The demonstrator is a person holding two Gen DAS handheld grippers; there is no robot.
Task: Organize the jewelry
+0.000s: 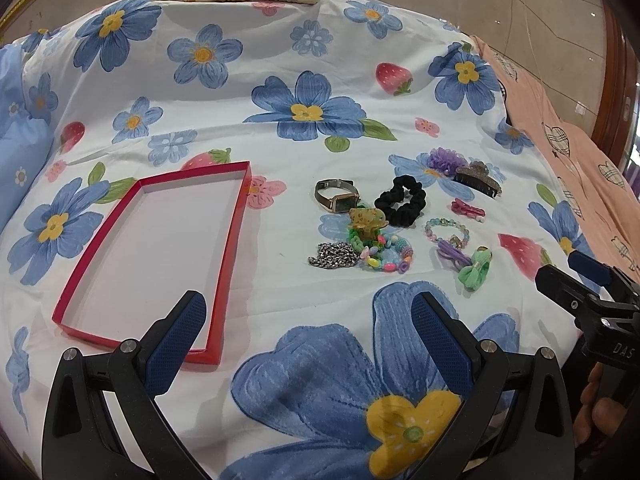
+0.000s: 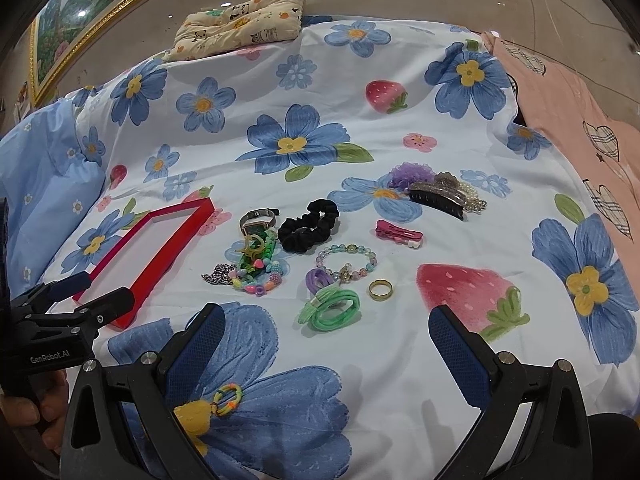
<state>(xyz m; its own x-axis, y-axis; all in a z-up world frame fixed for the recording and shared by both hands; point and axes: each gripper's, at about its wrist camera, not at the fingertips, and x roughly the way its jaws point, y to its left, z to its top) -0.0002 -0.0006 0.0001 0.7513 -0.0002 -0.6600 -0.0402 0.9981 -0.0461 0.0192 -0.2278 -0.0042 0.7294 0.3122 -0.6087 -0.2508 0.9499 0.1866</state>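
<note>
Left gripper [image 1: 308, 320]: jaws spread wide, holding nothing, textured blue pads over the printed cotton sheet [image 1: 280, 60]. Right gripper [image 2: 326, 336]: jaws likewise apart, nothing between them. Red cardboard tray [image 1: 224, 264], shallow and rectangular, lies left of the jewelry. Jewelry cluster: square-faced watch [image 1: 334, 196], ruffled black scrunchie [image 2: 308, 226], metal chain [image 1: 330, 260], glass-bead bracelet [image 2: 348, 264], smooth gold ring [image 2: 380, 289], toothed claw clip [image 2: 440, 196].
</note>
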